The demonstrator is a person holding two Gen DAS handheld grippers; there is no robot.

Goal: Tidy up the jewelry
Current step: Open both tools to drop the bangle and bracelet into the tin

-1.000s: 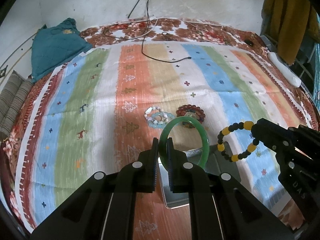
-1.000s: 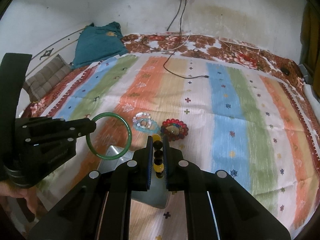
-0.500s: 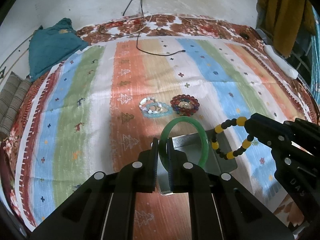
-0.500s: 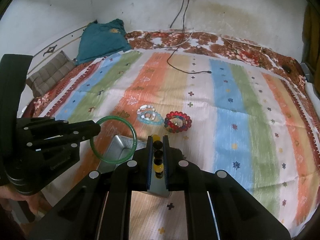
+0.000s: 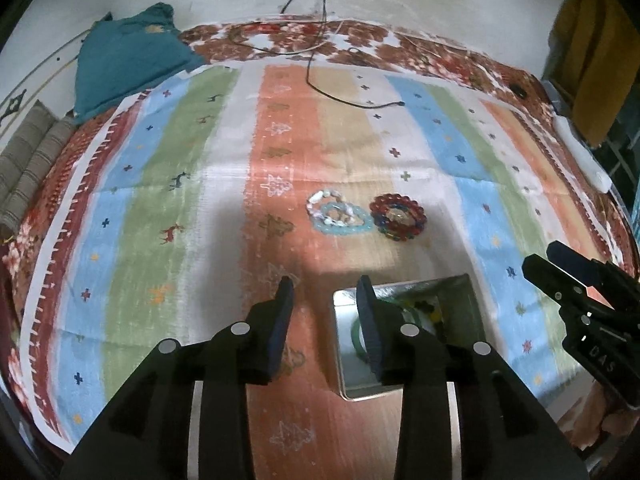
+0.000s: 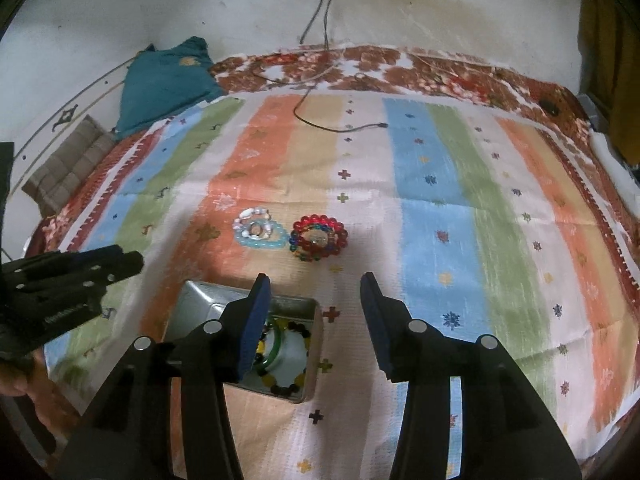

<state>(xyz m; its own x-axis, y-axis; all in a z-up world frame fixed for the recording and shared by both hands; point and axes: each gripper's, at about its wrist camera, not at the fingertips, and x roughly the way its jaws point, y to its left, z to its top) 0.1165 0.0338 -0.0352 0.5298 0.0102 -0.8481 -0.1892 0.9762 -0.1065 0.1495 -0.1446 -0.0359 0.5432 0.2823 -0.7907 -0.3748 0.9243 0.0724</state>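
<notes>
Both the left gripper (image 5: 325, 290) and right gripper (image 6: 315, 285) hang spread and empty – the green bangle (image 6: 274, 343) and what looks like the black-and-yellow bead bracelet (image 6: 294, 386) lie in the tin (image 6: 188, 300); next, the pale bracelets (image 6: 260, 233) and red bracelet (image 6: 319, 237) beyond need pinching

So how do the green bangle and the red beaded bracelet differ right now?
The green bangle lies inside the metal tin; the red beaded bracelet lies outside it on the striped cloth. The bangle is one smooth solid ring; the bracelet is made of many round beads. Both lie flat, and neither is held.
</notes>
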